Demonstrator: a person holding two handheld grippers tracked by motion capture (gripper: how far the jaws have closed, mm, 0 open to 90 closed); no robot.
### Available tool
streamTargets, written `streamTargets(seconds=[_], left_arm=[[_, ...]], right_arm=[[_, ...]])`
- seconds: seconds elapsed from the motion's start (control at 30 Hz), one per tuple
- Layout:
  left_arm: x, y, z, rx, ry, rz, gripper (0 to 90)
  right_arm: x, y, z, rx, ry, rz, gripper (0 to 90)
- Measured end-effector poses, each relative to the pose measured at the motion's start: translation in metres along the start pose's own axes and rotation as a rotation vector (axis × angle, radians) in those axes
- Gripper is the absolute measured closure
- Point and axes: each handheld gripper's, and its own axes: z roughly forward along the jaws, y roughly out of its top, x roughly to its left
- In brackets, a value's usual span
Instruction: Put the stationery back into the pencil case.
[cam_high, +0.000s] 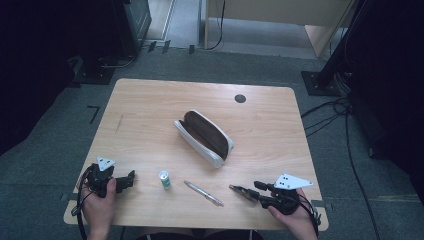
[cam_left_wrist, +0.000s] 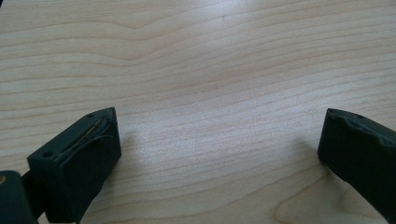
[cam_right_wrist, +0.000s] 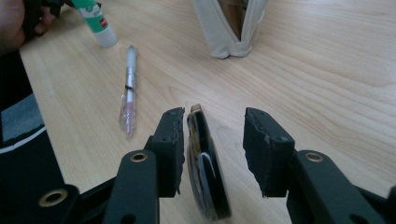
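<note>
Now the right gripper (cam_right_wrist: 210, 154) is lying low over the table (cam_high: 150, 110), its jaws partly open around a dark flat object (cam_right_wrist: 205, 172); one pad is touching it, the other is apart. The left gripper (cam_left_wrist: 219, 154) is staying wide open, holding nothing.

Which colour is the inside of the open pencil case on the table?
Dark brown lining inside the white fabric pencil case, clearest in the high view.
</note>
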Motion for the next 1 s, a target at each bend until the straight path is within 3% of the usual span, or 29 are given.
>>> streamTargets(seconds=[0.23,0.47,0.7,1.0], left_arm=[[0.000,0.000,0.000,0.000,0.000,-0.001,0.0],[0.000,0.000,0.000,0.000,-0.001,0.000,0.0],[0.000,0.000,0.000,0.000,-0.002,0.001,0.0],[0.000,0.000,0.000,-0.001,-0.004,0.003,0.0]], right_arm=[[0.000,-0.008,-0.002,0.018,0.030,-0.037,65.9],[-0.001,-0.014,0.004,0.066,-0.003,-0.054,72.9],[0.003,-0.012,0.005,0.064,-0.030,-0.078,74.4],[0.010,0.002,0.000,0.010,-0.068,-0.037,74.4]])
